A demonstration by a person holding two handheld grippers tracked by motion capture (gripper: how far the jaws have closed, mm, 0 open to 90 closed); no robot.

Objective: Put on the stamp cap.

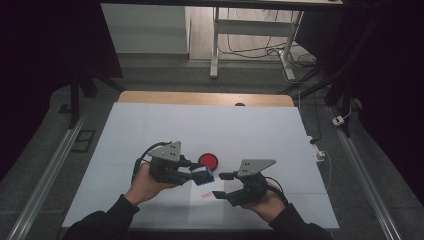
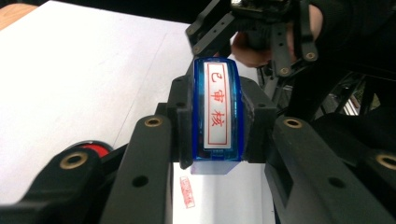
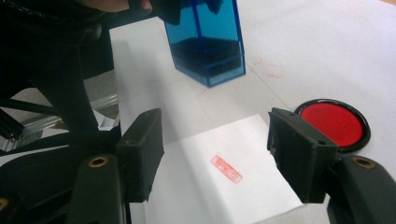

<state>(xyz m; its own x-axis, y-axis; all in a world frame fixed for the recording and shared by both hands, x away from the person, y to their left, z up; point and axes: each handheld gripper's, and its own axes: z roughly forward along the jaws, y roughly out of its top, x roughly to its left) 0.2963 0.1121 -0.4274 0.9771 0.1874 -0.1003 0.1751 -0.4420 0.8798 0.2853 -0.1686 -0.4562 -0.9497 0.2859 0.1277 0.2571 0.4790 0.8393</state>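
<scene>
A clear blue stamp with a white label in red characters is clamped in my left gripper, held a little above the table. In the right gripper view the stamp hangs over the far edge of a white paper slip. That slip carries a small red rectangular imprint. My right gripper hovers over the slip with its jaws apart and nothing between them. In the high view, the right gripper sits just right of the stamp.
A round red ink pad in a black rim lies just beyond the stamp, right of the slip in the right gripper view. The white table cover stretches bare toward the wooden far edge. Dark floor and desk legs lie beyond.
</scene>
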